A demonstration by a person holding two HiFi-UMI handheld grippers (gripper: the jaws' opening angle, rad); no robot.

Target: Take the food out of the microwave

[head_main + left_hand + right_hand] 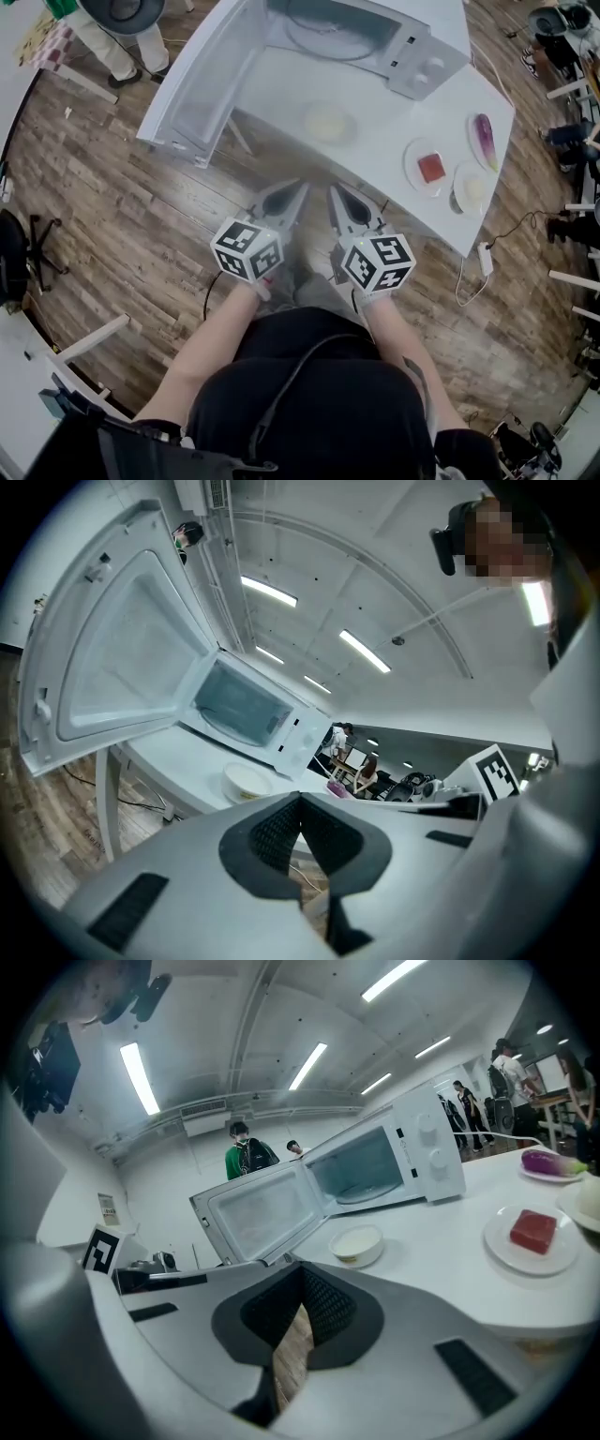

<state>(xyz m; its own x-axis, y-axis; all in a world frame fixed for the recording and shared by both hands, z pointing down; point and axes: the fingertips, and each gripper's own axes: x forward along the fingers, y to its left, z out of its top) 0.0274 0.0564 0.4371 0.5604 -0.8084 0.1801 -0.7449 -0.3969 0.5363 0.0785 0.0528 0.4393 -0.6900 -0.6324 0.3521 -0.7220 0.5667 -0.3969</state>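
an open-plan lab or test room is suggested rather than a home kitchen: a microwave (375,37) is set on a plain white table (281,94) over a wood-plank floor (112,206), long strip lights (269,592) are mounted overhead, and people (506,1063) are seen standing in the background.

— Could any writing be read?

— None. The left gripper (296,187) and the right gripper (336,192) each bore a white cube (247,249) faced with black square marker patterns, without letters or digits.

— And the oven?

— The white microwave (375,28) had a control panel (419,58) at its front's right end; its marks were too small. A paper notice (108,1209) on the white wall (159,1194) was blurred.
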